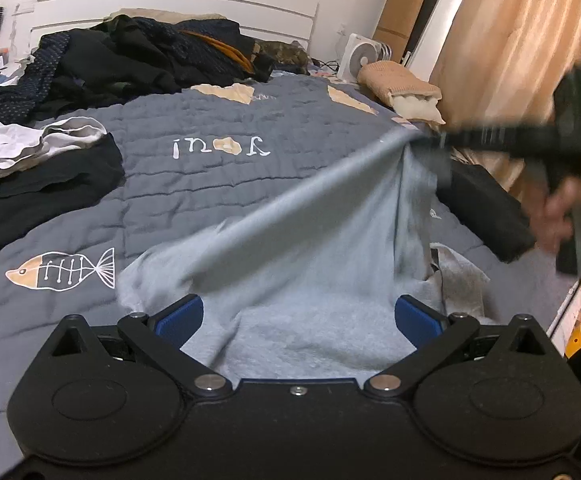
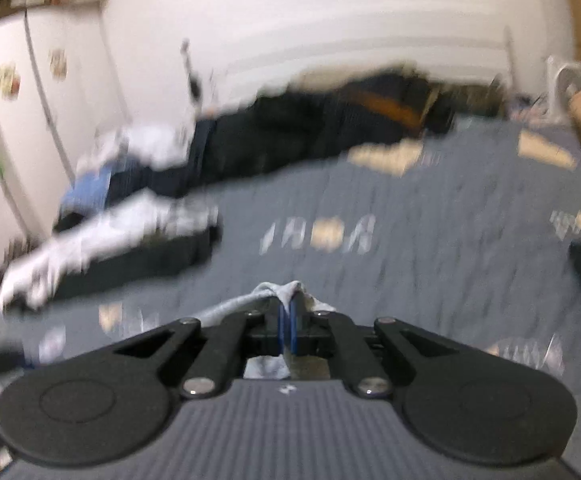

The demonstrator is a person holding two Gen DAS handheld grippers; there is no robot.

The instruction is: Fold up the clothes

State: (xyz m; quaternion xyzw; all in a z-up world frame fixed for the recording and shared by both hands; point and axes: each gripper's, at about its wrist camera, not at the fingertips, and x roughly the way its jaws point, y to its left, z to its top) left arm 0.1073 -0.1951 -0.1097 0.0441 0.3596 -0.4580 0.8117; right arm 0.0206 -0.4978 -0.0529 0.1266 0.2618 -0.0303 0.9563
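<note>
Right gripper [image 2: 288, 312] pinching grey garment [image 1: 302, 264] edge, lifted toward 2 o'clock over quilt [image 1: 194, 184]. Left gripper [image 1: 298, 316] spread wide, garment bunched between pads at 6 o'clock, not squeezed.

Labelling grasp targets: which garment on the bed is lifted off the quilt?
The light grey-blue garment: one edge is pinched and raised by the right hand-held gripper. The black pile and white garment lie flat.

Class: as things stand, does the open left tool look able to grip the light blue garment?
Probably yes: the light blue garment lies directly ahead of the left tool, between its spread fingers, nothing covering it; the right tool pinches another edge.
</note>
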